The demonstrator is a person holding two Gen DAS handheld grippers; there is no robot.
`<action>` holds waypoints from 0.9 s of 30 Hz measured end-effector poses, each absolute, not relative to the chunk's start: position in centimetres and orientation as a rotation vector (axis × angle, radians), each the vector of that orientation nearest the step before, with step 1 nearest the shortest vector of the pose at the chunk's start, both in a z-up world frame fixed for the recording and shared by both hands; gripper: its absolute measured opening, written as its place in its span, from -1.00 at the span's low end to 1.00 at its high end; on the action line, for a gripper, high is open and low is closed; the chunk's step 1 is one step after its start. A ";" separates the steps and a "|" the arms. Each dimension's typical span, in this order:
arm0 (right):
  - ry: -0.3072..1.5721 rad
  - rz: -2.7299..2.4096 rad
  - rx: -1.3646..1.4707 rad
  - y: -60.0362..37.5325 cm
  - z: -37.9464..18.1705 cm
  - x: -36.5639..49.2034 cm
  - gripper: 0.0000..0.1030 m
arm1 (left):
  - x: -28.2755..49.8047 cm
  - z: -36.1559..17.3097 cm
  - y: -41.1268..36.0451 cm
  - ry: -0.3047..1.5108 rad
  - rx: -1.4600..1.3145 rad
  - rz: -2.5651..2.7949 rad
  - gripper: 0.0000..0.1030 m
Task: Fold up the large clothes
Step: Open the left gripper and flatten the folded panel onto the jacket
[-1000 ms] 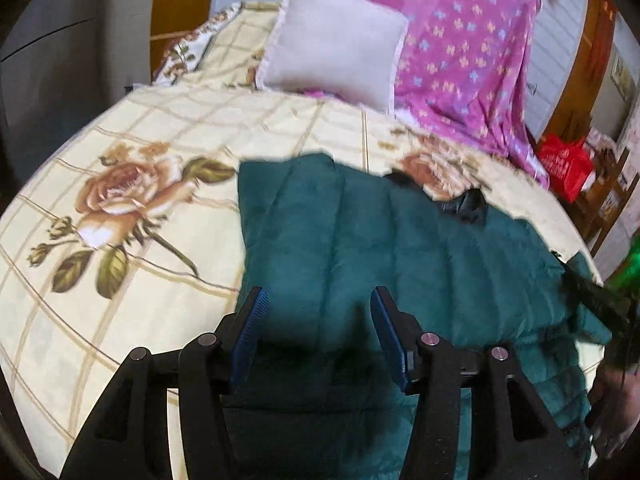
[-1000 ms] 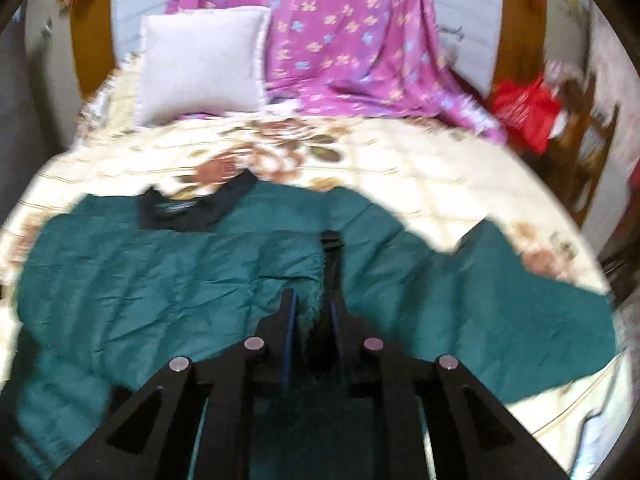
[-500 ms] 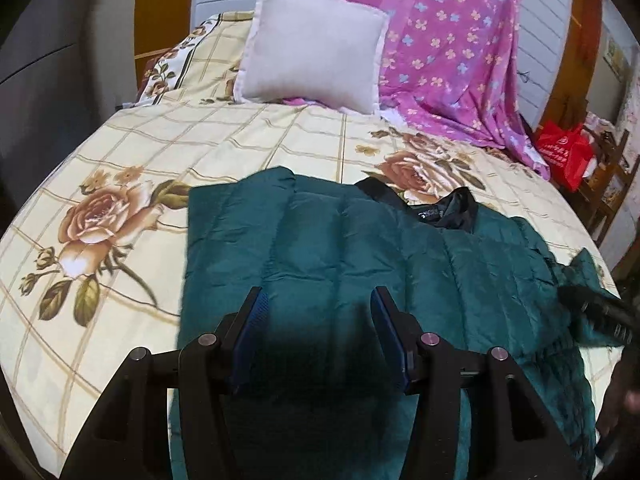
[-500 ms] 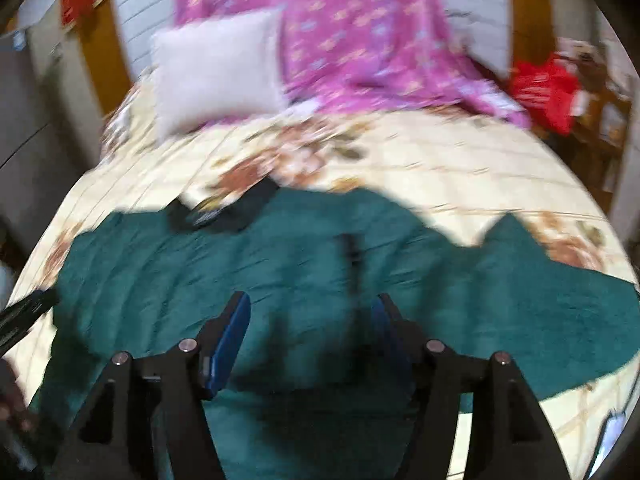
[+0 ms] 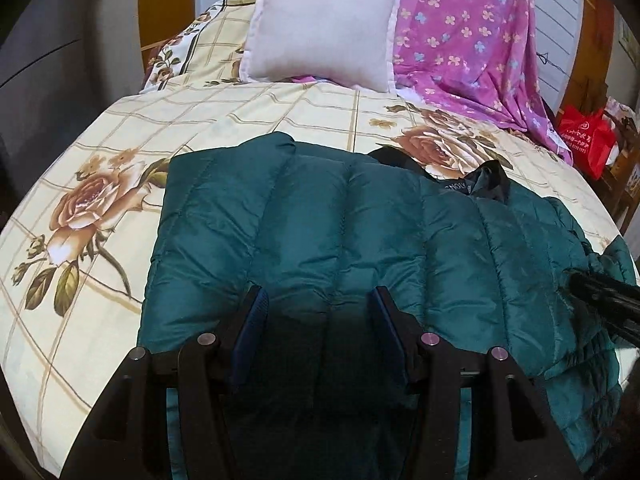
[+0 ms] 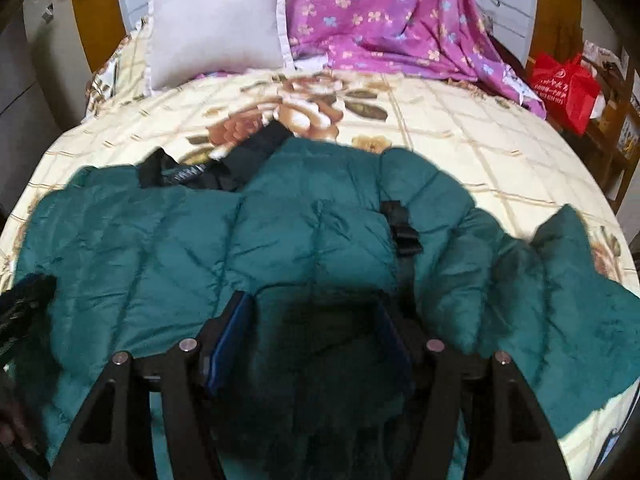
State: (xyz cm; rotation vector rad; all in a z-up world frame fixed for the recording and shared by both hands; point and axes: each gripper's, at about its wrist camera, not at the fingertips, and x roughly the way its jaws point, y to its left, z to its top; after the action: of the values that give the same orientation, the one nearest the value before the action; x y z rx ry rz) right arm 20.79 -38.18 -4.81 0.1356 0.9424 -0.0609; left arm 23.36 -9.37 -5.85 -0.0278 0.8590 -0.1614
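A teal quilted puffer jacket [image 5: 340, 216] lies spread on the bed, its black collar [image 5: 480, 184] toward the pillows. In the right wrist view the jacket [image 6: 280, 240] shows a black zipper strip [image 6: 402, 232] and a sleeve running off to the right [image 6: 580, 320]. My left gripper [image 5: 318, 308] is open and empty, low over the jacket's near left part. My right gripper [image 6: 316, 312] is open and empty over the jacket's middle. The right gripper's tip also shows at the right edge of the left wrist view [image 5: 600, 296].
The bed has a cream floral checked cover [image 5: 100, 200]. A white pillow [image 5: 320, 24] and a purple flowered sheet [image 5: 472, 32] lie at its head. A red bag [image 5: 586, 140] sits on furniture to the right of the bed.
My right gripper has opened and let go of the jacket's zipper edge. The left gripper has stayed open while its view shifted left over the jacket.
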 end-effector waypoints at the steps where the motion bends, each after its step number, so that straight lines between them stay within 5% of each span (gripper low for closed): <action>1: 0.927 -0.045 0.132 -37.9 -4.2 20.1 0.29 | 23.4 -5.9 -9.4 0.859 -0.028 -0.161 -0.32; 10: 0.975 -0.040 0.055 -36.8 -7.4 19.3 0.32 | 23.2 -6.3 -9.5 0.844 -0.005 -0.171 -0.21; 27: 0.862 -0.054 0.138 -38.3 -0.4 11.2 0.47 | 16.2 -0.9 -10.7 0.793 -0.054 -0.221 -0.21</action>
State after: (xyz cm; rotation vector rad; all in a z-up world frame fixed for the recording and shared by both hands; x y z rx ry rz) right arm 11.24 -38.26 -0.41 0.1380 0.8622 -0.0545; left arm 16.20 -10.66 -0.86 -0.0536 0.7928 -0.2211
